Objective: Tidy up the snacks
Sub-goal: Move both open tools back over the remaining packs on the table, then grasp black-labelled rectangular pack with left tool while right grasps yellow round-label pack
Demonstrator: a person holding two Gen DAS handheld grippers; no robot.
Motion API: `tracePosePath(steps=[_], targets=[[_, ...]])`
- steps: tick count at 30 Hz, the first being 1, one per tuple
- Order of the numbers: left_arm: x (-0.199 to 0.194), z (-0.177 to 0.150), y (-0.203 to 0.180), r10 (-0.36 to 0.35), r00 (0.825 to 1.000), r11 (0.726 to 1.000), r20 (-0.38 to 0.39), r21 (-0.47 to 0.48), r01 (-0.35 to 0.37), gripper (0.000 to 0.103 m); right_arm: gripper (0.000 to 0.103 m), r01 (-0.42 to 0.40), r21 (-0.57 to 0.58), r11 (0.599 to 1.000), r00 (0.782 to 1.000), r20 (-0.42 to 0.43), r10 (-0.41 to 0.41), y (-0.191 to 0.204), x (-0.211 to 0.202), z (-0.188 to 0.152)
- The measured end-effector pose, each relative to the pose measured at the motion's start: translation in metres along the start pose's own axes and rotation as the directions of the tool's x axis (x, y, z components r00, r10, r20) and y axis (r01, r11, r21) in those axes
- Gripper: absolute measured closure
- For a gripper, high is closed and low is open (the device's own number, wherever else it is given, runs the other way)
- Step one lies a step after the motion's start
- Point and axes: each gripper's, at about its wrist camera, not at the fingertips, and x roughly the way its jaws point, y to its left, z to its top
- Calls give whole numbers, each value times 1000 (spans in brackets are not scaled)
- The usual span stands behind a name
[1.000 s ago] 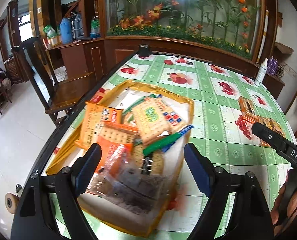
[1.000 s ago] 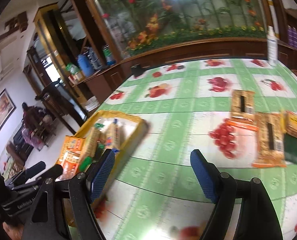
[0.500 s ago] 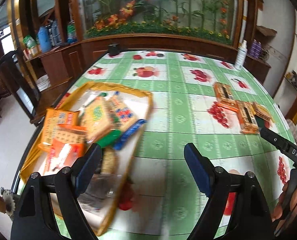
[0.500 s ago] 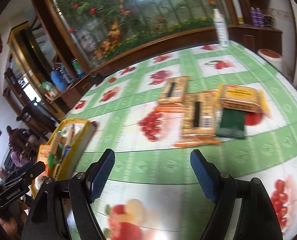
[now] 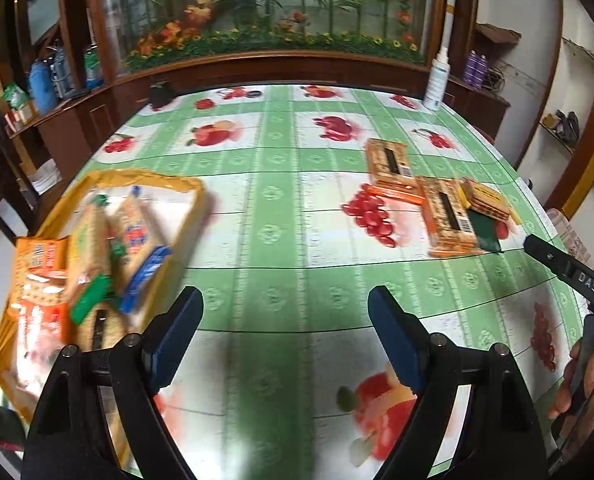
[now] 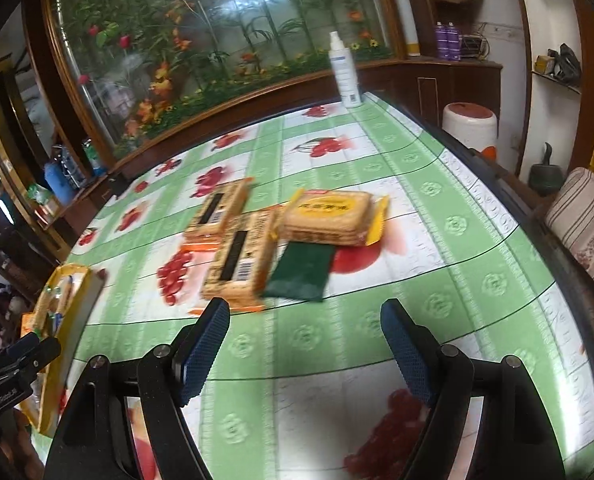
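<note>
My left tongs point(image 5: 285, 332) and right tongs point(image 6: 305, 344) both gape, gripping nothing, above the tablecloth point(image 6: 429, 240). Loose biscuit packs point(image 6: 241, 256) lie just beyond my right tongs; the tray point(image 5: 185, 188) sits far left.

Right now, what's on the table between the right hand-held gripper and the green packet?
Nothing: in the right wrist view only bare tablecloth lies between the open right hand-held gripper and the green packet.
</note>
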Motion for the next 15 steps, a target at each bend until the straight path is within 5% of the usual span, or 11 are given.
tracePosePath(steps=[9, 15], targets=[[30, 17, -41, -87, 994, 996, -73, 9, 88, 18, 23, -33, -24, 999, 997, -76, 31, -12, 35, 32], [40, 23, -54, -100, 991, 995, -90, 15, 102, 18, 23, -104, -181, 978, 979, -192, 68, 3, 67, 65]])
